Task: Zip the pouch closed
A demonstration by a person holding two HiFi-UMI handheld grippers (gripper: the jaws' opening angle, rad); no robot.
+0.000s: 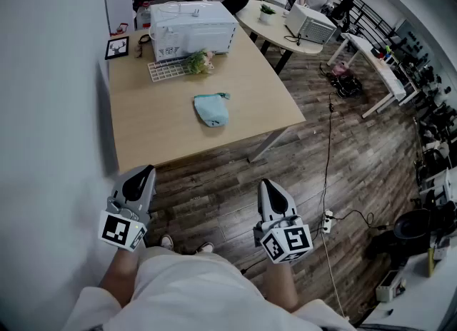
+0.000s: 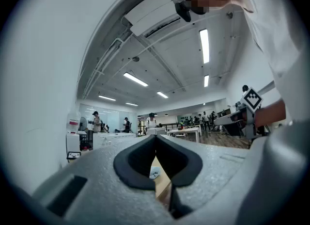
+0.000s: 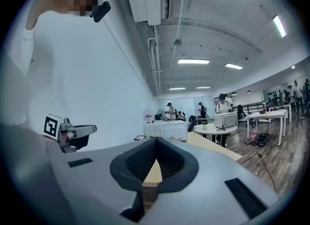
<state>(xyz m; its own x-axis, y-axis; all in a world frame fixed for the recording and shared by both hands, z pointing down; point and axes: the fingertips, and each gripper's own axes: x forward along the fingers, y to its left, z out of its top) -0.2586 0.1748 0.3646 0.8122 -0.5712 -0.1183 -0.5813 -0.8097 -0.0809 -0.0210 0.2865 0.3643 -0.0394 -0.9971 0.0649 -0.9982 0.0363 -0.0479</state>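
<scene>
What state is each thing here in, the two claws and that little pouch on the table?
Left claw: shut, empty, short of the pale wooden table.
Right claw: shut, empty, over the dark plank floor.
Light blue fabric pouch: lying on the table, untouched; zip too small to judge.

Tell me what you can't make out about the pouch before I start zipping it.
Head view: the pouch on the table is too small to show whether its zipper is open or where the slider sits.
Left gripper view: only a sliver of the pouch shows below the shut jaws; the body of the left gripper hides the rest.
Right gripper view: the body of the right gripper hides the pouch entirely.
</scene>
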